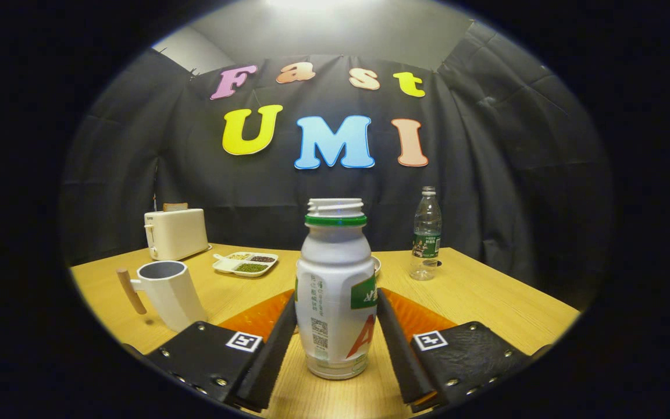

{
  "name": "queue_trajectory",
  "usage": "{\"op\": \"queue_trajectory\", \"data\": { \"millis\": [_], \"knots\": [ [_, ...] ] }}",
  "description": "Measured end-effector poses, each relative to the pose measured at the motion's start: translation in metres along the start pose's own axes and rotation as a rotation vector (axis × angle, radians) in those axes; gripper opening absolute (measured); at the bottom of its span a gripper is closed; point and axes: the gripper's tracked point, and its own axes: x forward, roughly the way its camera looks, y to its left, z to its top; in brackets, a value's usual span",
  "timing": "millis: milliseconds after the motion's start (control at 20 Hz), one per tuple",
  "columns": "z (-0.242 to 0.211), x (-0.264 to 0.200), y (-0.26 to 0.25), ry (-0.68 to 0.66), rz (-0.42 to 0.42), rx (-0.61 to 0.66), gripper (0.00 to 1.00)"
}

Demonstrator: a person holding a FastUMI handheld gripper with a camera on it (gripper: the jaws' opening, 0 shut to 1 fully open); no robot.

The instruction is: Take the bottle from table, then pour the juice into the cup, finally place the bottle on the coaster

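The bottle (335, 291) stands upright on the desk (486, 302), uncapped, directly between the two fingers of the gripper (335, 334). The fingers flank its lower body and appear to touch or nearly touch the label on both sides; firm pressure cannot be confirmed, and the base looks to rest on the desk surface. The step in hand is judged to be taking the bottle. Seat both fingers squarely against the widest part of the body, below the shoulder, so that the load sits low and the bottle does not pivot. Close until the wall is held without visible denting, since the mouth is open and squeezing may push juice upward. Lift straight up and keep the neck vertical. The cup (166, 294), with a wooden handle, stands toward the desk's left edge, near the gripper and well apart from the bottle; its mouth is open and unobstructed. Carry the bottle toward it without tilting. A toaster (175, 233) and a divided tray (246, 263) lie beyond the cup, and a clear water bottle (426, 233) stands toward the far right corner; all are outside the likely path. The coaster cannot be identified with certainty.
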Motion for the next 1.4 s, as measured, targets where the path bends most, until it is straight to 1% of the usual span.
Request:
{"op": "queue_trajectory", "data": {
  "millis": [50,100,200,350,600,1100,1250,1400],
  "knots": [
    [-0.001,-0.002,0.001,0.001,0.002,0.002,0.73],
    [0.0,-0.003,0.001,0.005,0.004,0.003,0.72],
    [0.004,-0.004,0.002,0.002,0.012,-0.017,0.72],
    [0.019,-0.007,0.006,-0.022,0.02,-0.082,0.72],
    [0.038,-0.01,0.022,-0.037,0.055,-0.225,0.72],
    [0.042,0.0,0.052,-0.004,0.105,-0.46,0.72],
    [0.034,0.002,0.058,0.019,0.105,-0.516,0.72],
    [0.035,0.006,0.064,0.021,0.096,-0.605,0.72]
  ]
}}
